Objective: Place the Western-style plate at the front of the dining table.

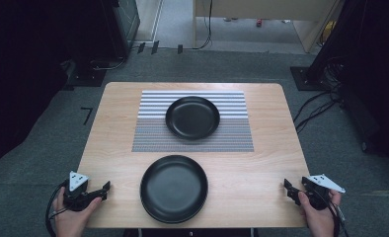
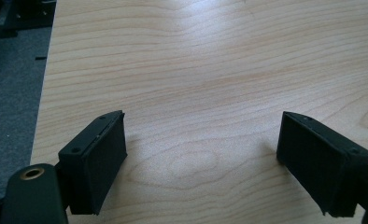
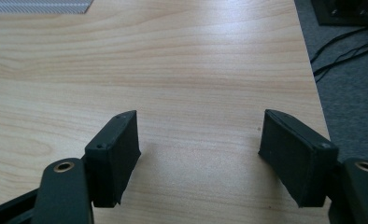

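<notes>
I see the desk (image 1: 261,168) bearing a striped mat (image 1: 232,138) with one black plate (image 1: 192,117) centred on it, as if set for serving. A stack of plates (image 1: 174,188) waits nearer me. I hold the left gripper (image 1: 102,189) and right gripper (image 1: 287,187) at the near corners, jaws spread wide and empty.

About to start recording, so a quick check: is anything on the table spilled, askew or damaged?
Nothing stands out. One black plate sits on the striped mat, another on bare table. Both look empty and intact.
</notes>
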Available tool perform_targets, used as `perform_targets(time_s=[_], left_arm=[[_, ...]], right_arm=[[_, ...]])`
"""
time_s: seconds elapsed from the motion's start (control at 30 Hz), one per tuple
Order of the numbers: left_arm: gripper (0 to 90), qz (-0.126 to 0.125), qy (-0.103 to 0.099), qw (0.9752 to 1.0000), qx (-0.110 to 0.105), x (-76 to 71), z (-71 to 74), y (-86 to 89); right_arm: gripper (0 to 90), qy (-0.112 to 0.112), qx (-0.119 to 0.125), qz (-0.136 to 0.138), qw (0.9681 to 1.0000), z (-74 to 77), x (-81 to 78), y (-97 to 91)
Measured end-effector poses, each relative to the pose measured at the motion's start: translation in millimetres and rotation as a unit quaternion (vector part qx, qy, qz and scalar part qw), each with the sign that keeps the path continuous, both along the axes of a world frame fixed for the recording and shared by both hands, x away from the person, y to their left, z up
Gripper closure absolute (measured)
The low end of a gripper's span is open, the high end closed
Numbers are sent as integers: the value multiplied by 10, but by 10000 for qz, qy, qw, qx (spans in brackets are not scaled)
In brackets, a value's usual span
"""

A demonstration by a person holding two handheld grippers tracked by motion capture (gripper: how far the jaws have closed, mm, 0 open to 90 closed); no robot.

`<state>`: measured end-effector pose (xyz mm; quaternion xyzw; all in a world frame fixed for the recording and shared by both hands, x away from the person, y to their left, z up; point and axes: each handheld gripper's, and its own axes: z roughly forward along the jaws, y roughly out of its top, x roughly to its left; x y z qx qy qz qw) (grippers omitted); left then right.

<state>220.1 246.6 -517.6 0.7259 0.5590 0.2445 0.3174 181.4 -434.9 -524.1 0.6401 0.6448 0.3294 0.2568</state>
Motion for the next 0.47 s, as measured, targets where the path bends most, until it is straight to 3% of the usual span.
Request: perform_targets(time_s=[0.07,0.1,0.47], left_arm=[[155,0,-1,10000,0,0,0,0],[155,1,0,10000,1,1,0,0],[130,118,20,9999,9,26,-1,-1]], right_arm=[[278,17,-114,3,9999,-1,2,22],[283,38,-320,62,9995,-4,4,69],[282,43,-304,67,9995,-3,6,68]])
